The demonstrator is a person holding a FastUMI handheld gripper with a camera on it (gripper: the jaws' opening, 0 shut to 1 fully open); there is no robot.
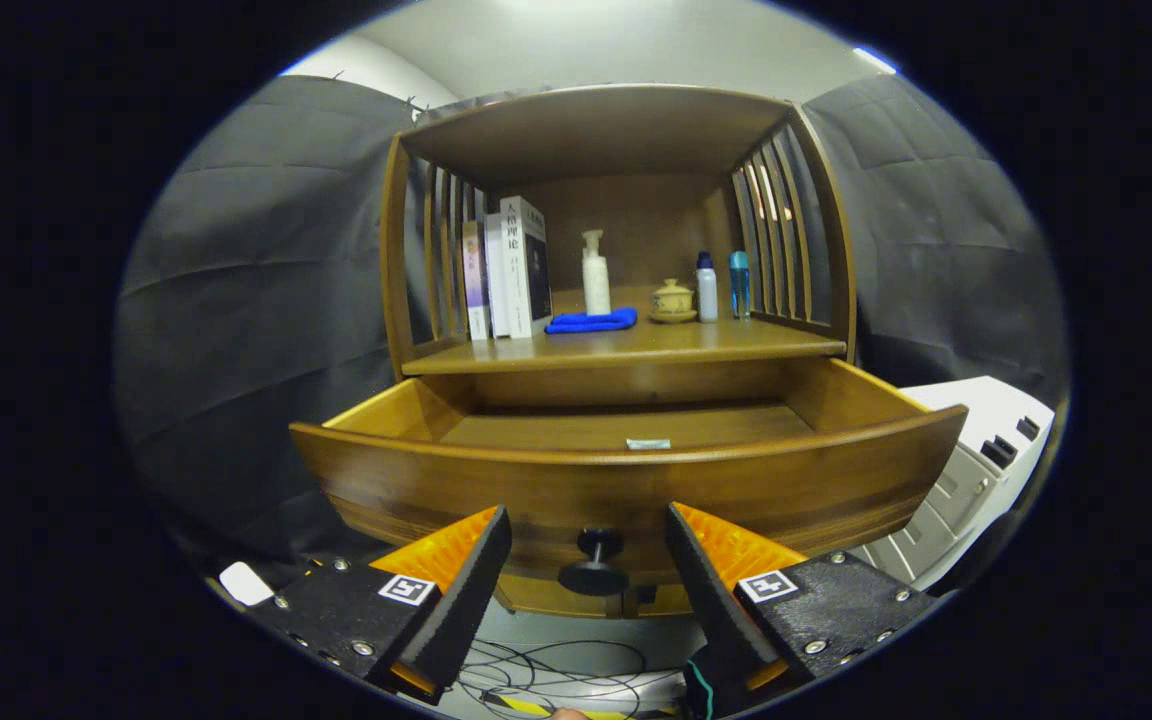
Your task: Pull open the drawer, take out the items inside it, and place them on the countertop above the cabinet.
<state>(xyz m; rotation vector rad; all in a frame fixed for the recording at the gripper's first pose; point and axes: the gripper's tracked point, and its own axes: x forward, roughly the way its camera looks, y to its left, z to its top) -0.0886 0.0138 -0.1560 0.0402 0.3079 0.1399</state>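
Wide-spread tool (588,560) flanks the knob (593,566) of the pulled-out drawer (626,480), its front lying crosswise.

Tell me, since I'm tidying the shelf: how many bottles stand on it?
3: a white pump bottle behind the blue cloth, plus a white bottle and a blue bottle side by side right of the teacup.

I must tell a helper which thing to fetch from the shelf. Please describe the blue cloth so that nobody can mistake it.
Look at the wooden cabinet, on the countertop above the open drawer. The blue cloth lies folded flat between the standing books and a small lidded cup, before a white pump bottle. Everything around it stands upright.
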